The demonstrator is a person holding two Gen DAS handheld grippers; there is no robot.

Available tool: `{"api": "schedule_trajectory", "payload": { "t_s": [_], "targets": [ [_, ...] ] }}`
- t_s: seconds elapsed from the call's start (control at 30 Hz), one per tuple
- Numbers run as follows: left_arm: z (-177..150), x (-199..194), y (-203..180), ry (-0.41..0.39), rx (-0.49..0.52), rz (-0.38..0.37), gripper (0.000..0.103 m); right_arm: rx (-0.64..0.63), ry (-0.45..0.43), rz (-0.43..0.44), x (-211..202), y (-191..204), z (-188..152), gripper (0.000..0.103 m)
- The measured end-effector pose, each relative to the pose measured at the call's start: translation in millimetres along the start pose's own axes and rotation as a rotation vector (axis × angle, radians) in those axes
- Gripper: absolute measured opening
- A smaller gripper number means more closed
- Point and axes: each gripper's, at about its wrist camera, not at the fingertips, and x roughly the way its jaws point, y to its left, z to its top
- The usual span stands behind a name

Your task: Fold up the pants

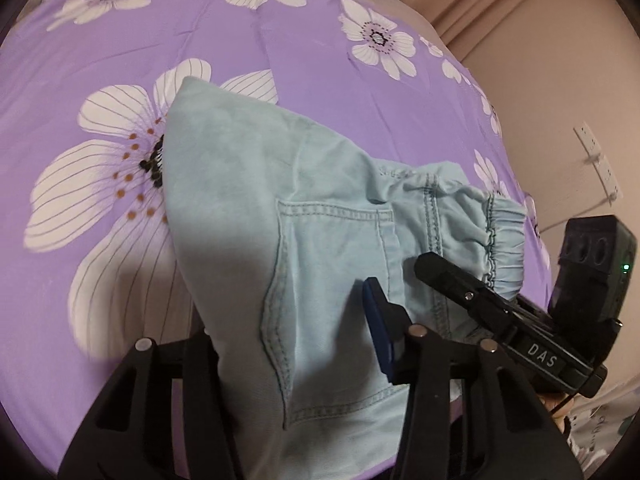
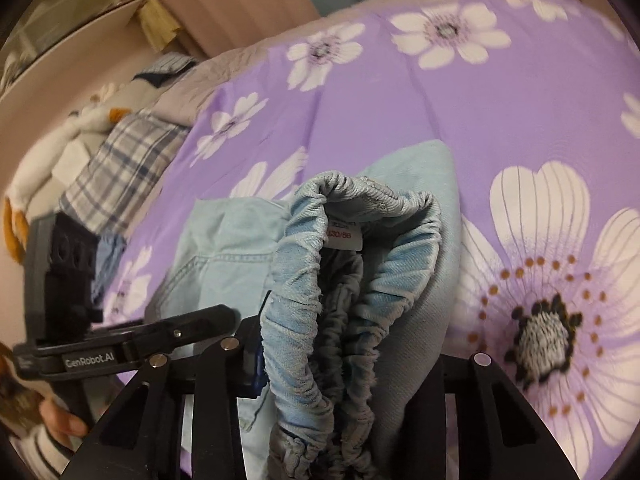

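While partway through the fold, held the light-blue denim pants [image 1: 248, 184] up at the waist end, with the far end resting on the purple floral bedsheet [image 1: 280, 40].

Left gripper [image 1: 288, 320]: fingers clenched on the seat panel at the back pocket [image 1: 320, 260]; saw cloth filling the gap and hiding one finger.

Right gripper [image 2: 348, 356]: fingers clenched on the bunched elastic waistband [image 2: 304, 280], with the size label [image 2: 346, 236] facing the camera.

Sat just beside each other, both at the same end of the garment.

Judged the step as carrying the waist over toward the leg end. Could not see the leg hems, so could not rate how far along.

Next move, by my read: needed both grips tight, moved together with the waistband level, then lowered flat with edges lined up before release. Risked a skewed fold from the bunched waistband; likely needed smoothing after.

Noted a plaid cloth [image 2: 120, 160] and a plush toy [image 2: 80, 128] at the bed edge, well apart from the pants.
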Motion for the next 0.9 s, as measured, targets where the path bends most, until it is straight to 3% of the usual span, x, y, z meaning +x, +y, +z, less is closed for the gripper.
{"api": "schedule_trajectory", "payload": {
  "t_s": [0.47, 0.9],
  "targets": [
    [-46, -51, 7, -0.014, -0.078, -0.004, 0.044, -0.141, -0.027, 0.036, -32, 52, -25, 0.04],
    [-60, -106, 4, -0.137, -0.072, -0.009, 0.044, -0.248, -0.106, 0.057, -56, 88, -30, 0.04]
  ]
}}
